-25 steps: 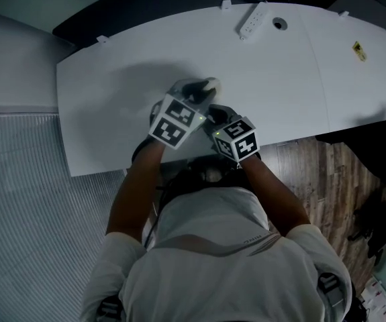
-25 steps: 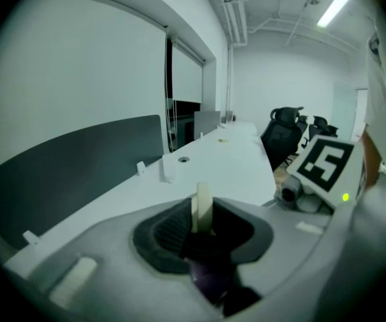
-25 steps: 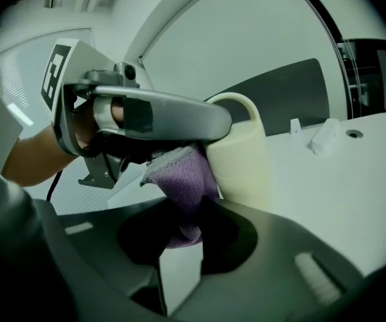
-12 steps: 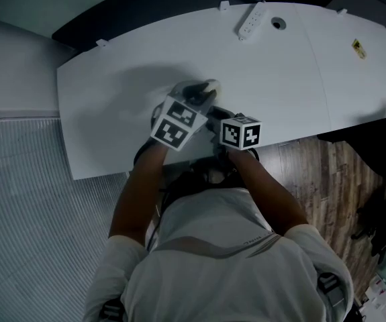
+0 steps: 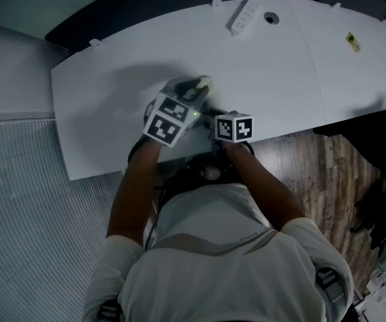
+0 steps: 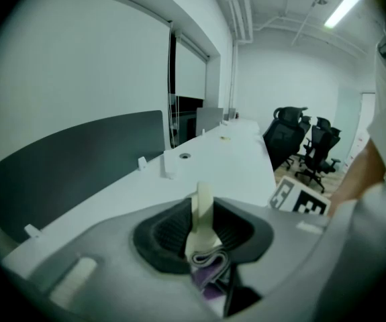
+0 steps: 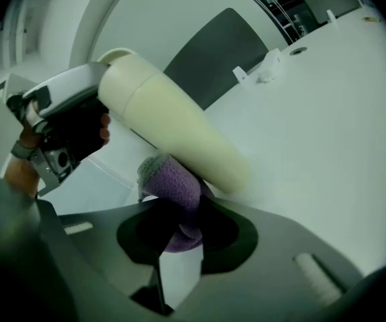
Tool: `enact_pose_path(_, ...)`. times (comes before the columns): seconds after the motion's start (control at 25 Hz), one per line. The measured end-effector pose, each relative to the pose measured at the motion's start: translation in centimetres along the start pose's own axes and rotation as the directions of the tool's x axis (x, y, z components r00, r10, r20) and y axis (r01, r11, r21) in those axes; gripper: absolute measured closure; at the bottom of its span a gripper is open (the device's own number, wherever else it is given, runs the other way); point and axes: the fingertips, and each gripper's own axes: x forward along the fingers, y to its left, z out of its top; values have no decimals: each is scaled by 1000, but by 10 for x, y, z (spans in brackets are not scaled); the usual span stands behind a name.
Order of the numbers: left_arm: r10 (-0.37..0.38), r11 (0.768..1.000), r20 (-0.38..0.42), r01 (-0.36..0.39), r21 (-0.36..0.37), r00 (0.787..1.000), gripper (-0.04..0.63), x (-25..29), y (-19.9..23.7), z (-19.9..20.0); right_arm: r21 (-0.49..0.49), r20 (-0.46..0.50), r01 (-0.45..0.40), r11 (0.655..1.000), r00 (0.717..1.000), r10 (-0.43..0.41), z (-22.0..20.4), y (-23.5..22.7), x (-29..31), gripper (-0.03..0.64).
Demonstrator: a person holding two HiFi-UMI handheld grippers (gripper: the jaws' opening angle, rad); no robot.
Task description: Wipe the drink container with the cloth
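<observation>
A cream drink container [image 5: 200,84] is held above the white table [image 5: 99,113] near its front edge. My left gripper [image 5: 187,96] is shut on it; in the left gripper view it shows as a thin cream strip [image 6: 202,215] between the jaws. In the right gripper view the container [image 7: 172,123] slants across the picture, with the left gripper [image 7: 65,116] at its upper end. My right gripper [image 5: 213,117] is shut on a bunched purple cloth [image 7: 174,194], which presses against the container's lower side. The cloth [image 6: 210,275] also shows below the left jaws.
A white power strip [image 5: 242,16], a round cable hole [image 5: 271,17] and a small yellow sticker [image 5: 350,39] lie at the table's far side. A dark partition [image 6: 78,163] runs behind the table. Office chairs [image 6: 303,139] stand on the wooden floor [image 5: 327,159] to the right.
The right gripper has rolled, so its marker cube shows a different face, and it has shifted slightly beside the container. The left gripper keeps hold of the container in about the same place.
</observation>
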Motion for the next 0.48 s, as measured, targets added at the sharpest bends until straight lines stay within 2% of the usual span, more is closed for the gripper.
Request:
enact_pose_path(0.12, -2, 1000, -3, 2, -4, 1000, 503, 1, -1, -1, -5, 41, -51, 999, 998, 51, -5, 11, -32, 525)
enact_pose_path(0.32, -3, 1000, 2, 3, -7, 1000, 503, 0, -1, -1, 116, 228, -159, 981, 965, 129, 18, 27, -91, 526)
enact_pose_path(0.48, -2, 1000, 3, 2, -5, 1000, 503, -1, 1, -2, 55, 267, -154, 987, 954, 134, 44, 35, -101, 526)
